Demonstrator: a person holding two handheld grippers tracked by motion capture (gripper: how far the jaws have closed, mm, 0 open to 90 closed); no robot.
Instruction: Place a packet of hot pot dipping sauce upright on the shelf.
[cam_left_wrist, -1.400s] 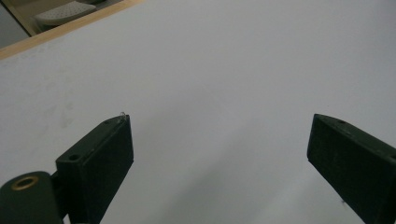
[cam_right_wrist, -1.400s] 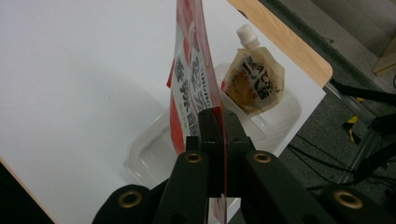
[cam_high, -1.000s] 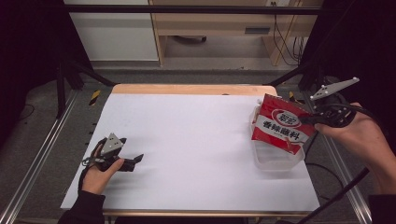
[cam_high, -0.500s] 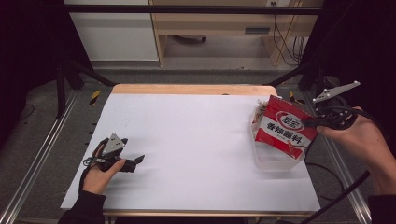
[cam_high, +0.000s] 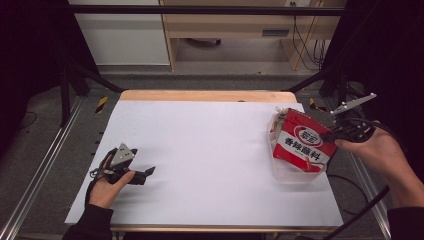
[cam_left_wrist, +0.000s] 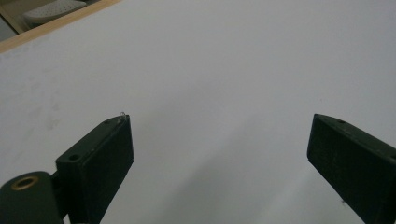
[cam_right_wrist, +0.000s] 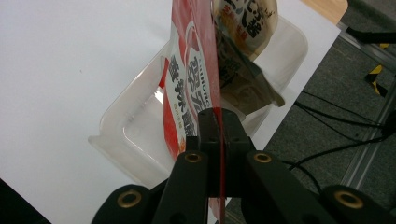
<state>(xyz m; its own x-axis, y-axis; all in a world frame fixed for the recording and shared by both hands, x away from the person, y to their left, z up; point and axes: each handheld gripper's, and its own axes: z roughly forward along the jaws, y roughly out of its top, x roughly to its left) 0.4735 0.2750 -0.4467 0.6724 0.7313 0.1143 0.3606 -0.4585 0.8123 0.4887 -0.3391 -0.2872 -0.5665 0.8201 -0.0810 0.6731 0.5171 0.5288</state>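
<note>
The white table (cam_high: 210, 150) is open across its middle and far side, so a hand could cross it freely from left to right. At the near left the left gripper (cam_high: 145, 173) rests on the surface, jaws wide apart. At the right edge a clear plastic tray (cam_high: 295, 172) takes up the corner, with a red packet (cam_high: 302, 145) standing tilted over it, pinched by the right gripper (cam_high: 327, 136), and a second packet (cam_right_wrist: 247, 28) inside the tray behind it.

The red sachet (cam_high: 301, 145) bears white Chinese characters under a round logo; none reads clearly.
</note>
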